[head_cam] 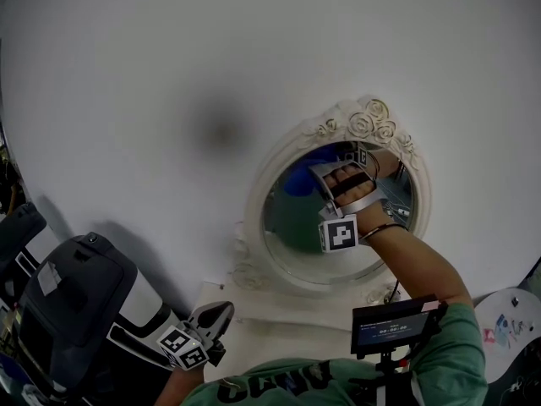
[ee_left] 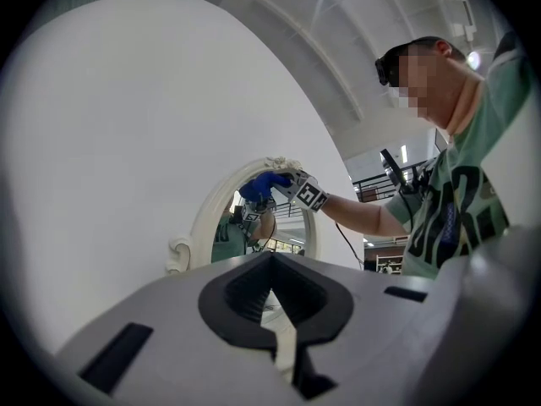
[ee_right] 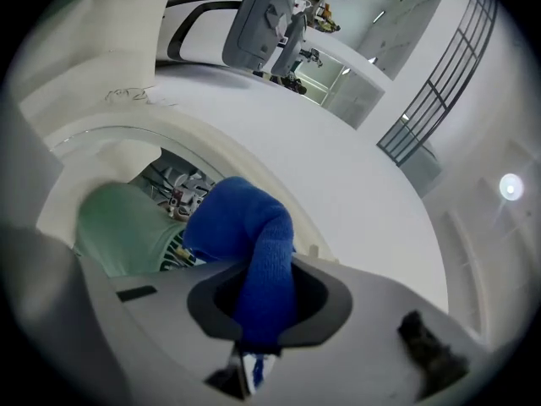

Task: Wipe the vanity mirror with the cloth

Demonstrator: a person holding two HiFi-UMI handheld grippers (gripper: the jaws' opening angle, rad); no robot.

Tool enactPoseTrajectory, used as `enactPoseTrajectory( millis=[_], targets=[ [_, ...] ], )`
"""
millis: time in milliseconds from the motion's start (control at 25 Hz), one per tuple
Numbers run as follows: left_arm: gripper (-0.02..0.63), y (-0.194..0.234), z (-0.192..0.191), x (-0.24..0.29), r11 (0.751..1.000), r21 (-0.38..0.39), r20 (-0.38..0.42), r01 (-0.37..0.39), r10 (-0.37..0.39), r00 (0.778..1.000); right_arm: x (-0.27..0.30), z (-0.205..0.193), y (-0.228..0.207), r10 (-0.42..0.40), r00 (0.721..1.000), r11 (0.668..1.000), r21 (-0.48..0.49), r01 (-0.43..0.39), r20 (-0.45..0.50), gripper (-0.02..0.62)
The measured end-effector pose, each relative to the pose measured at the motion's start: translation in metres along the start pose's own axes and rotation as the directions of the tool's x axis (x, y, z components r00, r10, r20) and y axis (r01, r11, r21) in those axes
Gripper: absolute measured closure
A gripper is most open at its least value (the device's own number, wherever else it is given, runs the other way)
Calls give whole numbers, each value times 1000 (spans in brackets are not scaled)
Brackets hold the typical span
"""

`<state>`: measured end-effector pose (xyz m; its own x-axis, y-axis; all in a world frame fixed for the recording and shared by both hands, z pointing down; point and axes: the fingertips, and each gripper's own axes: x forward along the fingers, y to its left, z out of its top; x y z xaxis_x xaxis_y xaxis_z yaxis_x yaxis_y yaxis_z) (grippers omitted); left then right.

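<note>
The white wall (head_cam: 169,57) fills the area behind the vanity mirror (head_cam: 262,184), an oval glass in an ornate white frame with rosettes at its crest. Well to the lower left of the mirror stands a bulky dark grey and white object (head_cam: 76,311), possibly a chair; its type cannot be confirmed. The right gripper (ee_right: 258,307) is raised against the upper part of the mirror, just below the crest, with its jaws clamped on the blue cloth (ee_right: 249,235). The free end of the cloth is bunched forward onto the glass. The left gripper (ee_left: 275,315) is held low, below and left of the mirror and well apart from it, with its jaws closed together and nothing between them. A small screen (head_cam: 390,328) sits below the mirror on the person's chest rig. In judgement, the wiping step is in hand at the top of the glass. The next move calls for steady pressure and strokes carried down and across the remaining glass. How firmly the cloth bears on the glass is hard to judge, and the person's arm and body cover the lower right of the mirror.
</note>
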<state>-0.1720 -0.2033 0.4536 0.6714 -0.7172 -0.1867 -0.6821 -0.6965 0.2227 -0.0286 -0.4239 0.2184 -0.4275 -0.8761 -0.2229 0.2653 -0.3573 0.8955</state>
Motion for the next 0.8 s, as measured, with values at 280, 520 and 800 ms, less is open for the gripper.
enactPoseTrajectory(
  millis=[280,520,800],
  targets=[
    [606,9,2,-23,999,-6,13,-49,49,999,33,24,13,27,999,999,-39,-26,18,546],
    [606,4,1,-10,1000,-5,11,-23,23,1000,31,13,19,46,999,999,-26,-46,5,546],
    [606,-5,-1,8,1000,-3,-12,21,-21,1000,-24,-82,39,66,988,998,-16,-69,-139,546]
  ],
)
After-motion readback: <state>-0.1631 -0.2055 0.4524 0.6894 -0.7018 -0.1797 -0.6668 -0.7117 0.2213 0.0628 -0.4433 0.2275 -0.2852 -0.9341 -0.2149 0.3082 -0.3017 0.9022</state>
